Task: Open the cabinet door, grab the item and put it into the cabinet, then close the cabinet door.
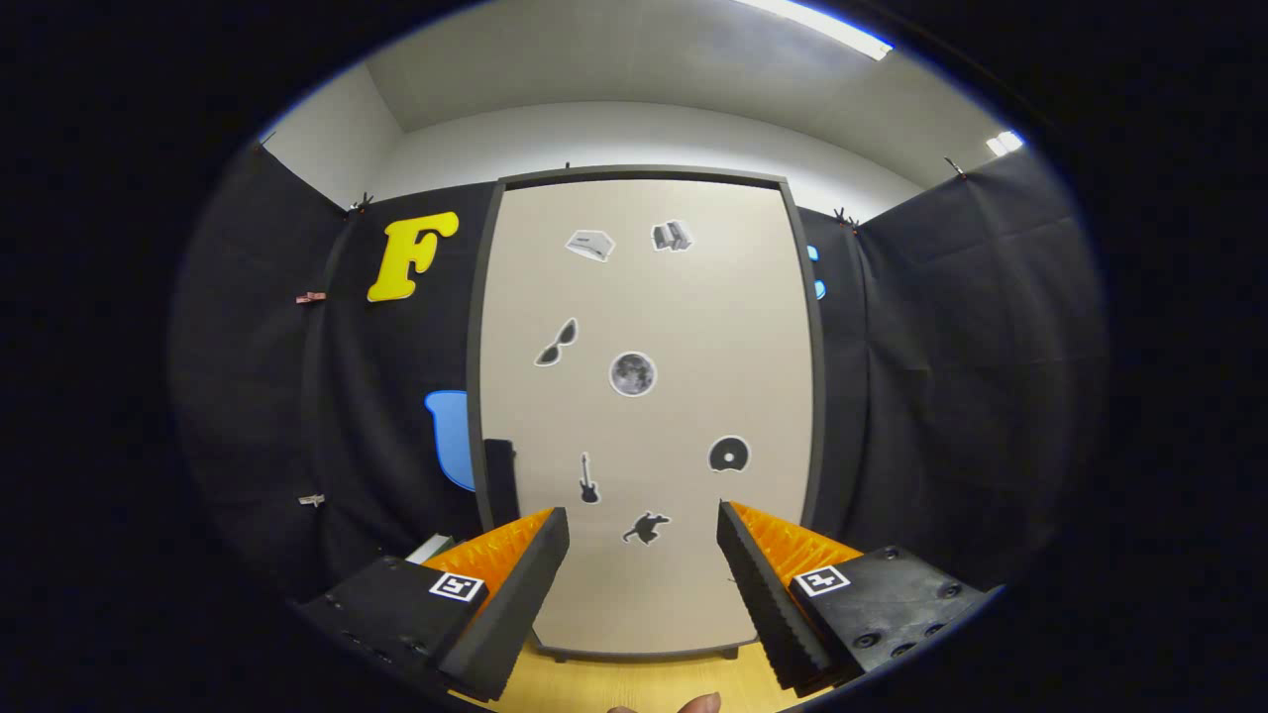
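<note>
Standing straight ahead of the claw, beyond its fingertips, is the tall beige cabinet with a dark grey frame, its flat door shut and dotted with small grey-and-black stickers. It rests on a pale wooden tabletop that runs under the fingers. A dark slab-like handle juts from the door's edge, just beyond the left finger. The claw's two fingers are spread wide apart with nothing between them. No item to stow can be made out; a small pale object peeks past the left finger, too hidden to identify. The likely risk: approaching the handle off-centre, so the fingers close on the frame or slip off, or tugging hard enough to drag the whole cabinet across the table.
</note>
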`<state>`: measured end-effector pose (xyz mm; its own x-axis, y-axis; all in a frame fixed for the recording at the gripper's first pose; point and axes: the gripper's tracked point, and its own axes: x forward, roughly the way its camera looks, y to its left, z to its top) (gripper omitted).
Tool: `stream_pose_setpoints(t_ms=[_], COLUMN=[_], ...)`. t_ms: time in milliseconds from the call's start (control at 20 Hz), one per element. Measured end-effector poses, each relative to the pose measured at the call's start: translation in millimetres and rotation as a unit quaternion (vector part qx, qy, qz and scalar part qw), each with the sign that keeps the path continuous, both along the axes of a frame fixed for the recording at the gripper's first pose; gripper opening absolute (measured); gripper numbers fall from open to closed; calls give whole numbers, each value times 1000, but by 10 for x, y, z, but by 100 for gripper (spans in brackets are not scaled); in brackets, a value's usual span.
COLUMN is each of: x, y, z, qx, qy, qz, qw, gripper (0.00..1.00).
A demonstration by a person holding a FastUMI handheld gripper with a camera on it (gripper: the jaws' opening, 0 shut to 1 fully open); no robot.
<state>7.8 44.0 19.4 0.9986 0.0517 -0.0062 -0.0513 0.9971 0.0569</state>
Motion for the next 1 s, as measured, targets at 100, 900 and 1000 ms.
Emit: stream_pose_setpoints(t_ms=[100, 900, 1000], x=[99, 1288, 1385], y=[230, 1304, 1313], z=[44, -720, -752], qx=[-9, 2, -6], qy=[-11, 49, 44], qz=[14, 32, 21], qw=[1000, 998, 999], gripper=[97, 88, 72])
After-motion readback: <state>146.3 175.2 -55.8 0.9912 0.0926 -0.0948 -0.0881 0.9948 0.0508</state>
